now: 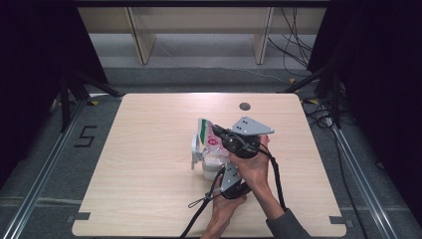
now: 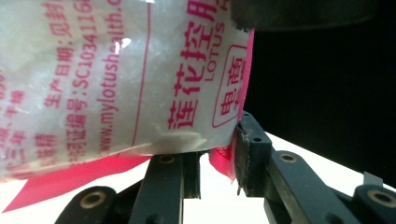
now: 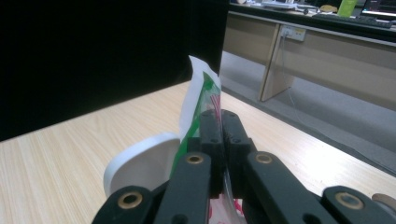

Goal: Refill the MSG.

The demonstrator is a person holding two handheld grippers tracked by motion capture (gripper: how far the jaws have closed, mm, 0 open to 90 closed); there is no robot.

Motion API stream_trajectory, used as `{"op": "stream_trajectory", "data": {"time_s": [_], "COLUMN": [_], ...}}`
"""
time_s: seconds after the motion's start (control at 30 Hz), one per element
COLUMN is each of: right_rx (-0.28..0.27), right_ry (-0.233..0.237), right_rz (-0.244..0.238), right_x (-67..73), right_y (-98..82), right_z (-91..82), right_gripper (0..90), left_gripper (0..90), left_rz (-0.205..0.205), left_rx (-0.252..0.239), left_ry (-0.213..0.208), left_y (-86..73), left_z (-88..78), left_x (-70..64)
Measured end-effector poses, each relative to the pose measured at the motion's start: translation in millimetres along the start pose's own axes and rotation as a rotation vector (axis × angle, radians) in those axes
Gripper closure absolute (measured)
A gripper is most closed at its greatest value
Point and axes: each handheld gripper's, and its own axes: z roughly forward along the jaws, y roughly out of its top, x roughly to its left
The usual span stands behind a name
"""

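Observation:
A plastic bag (image 1: 206, 133) printed in pink and green and filled with white grains hangs tilted over a white container (image 1: 198, 152) near the middle of the table. My right gripper (image 1: 217, 131), with a grey plate on top, is shut on the bag's upper edge; in the right gripper view its jaws (image 3: 222, 116) pinch the green-and-white edge (image 3: 201, 93), with the container's white rim (image 3: 140, 161) just below. My left gripper (image 1: 217, 170) comes in from below and is shut on the bag's lower pink corner (image 2: 222, 158), the bag (image 2: 116, 79) bulging above its jaws (image 2: 219, 144).
The wooden table (image 1: 149, 164) has bare room to the left and at the back. A round cable hole (image 1: 244, 106) lies near the far edge. A black cable (image 1: 196, 203) loops at the front. Dark curtains flank the table, and shelf legs stand beyond.

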Motion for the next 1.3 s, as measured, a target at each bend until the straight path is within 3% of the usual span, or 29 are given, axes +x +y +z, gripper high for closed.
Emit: {"op": "stream_trajectory", "data": {"time_s": [0.03, 0.07, 0.1, 0.13, 0.27, 0.4, 0.43, 0.47, 0.53, 0.7, 0.9, 1.03, 1.13, 1.2, 1.3], "right_rx": [0.009, 0.013, 0.004, 0.02, 0.001, 0.009, 0.013, -0.002, -0.003, -0.004, 0.005, 0.0, -0.007, 0.004, 0.002], "right_ry": [0.0, -0.004, -0.007, -0.004, 0.009, 0.001, -0.002, 0.013, -0.003, 0.016, 0.009, 0.014, 0.0, -0.005, 0.004], "right_rz": [0.027, 0.027, -0.014, 0.004, 0.011, -0.004, 0.018, 0.015, 0.0, 0.028, 0.031, 0.03, 0.002, 0.023, 0.017], "right_x": [0.5, 0.6, -1.4, 1.1, 0.9, 2.6, 2.6, 0.7, -0.7, -1.1, -0.8, 0.1, -0.1, 1.6, 0.6], "right_y": [0.7, 0.5, 0.4, -0.6, -0.4, -0.4, -0.2, -0.4, -0.3, -1.1, -0.5, -0.6, -0.4, -0.3, 0.6], "right_z": [-1.8, -2.0, -0.6, -0.1, 0.5, 1.3, 0.0, 0.7, 0.0, -0.1, -1.4, -1.0, 0.0, -0.9, -1.0], "right_gripper": [90.0, 90.0, 89.9, 89.9, 89.9, 89.9, 89.9, 89.9, 89.9, 89.9, 89.9, 89.9, 89.9, 89.9, 89.9], "left_gripper": [73.3, 73.3, 73.2, 73.2, 73.3, 73.3, 73.3, 73.3, 73.3, 73.3, 73.3, 73.4, 73.4, 73.4, 73.4], "left_rz": [-0.003, -0.003, 0.001, -0.001, -0.005, -0.003, -0.005, -0.005, 0.003, 0.007, 0.002, -0.001, 0.001, -0.002, -0.002], "left_rx": [-0.001, 0.002, 0.002, 0.002, -0.006, -0.008, -0.02, -0.018, 0.0, 0.003, -0.016, -0.001, -0.004, -0.011, -0.008], "left_ry": [-0.004, -0.003, 0.004, 0.0, -0.001, 0.002, -0.012, -0.009, 0.003, 0.002, -0.004, 0.004, 0.004, 0.002, 0.003], "left_y": [0.0, 0.1, -0.3, -0.3, -0.9, -0.9, -1.3, -1.3, -1.0, -1.2, -1.6, -0.6, -0.7, -1.1, -0.2], "left_z": [0.2, 0.0, -0.1, 0.1, 0.0, 0.0, 0.9, 0.6, -0.7, -0.8, 0.3, -1.3, -0.8, -0.2, -1.4], "left_x": [-0.7, -1.2, -1.5, -1.3, -0.8, -0.6, -0.2, -0.6, -0.9, -1.0, -1.6, -1.9, -1.9, -2.4, -2.5]}}
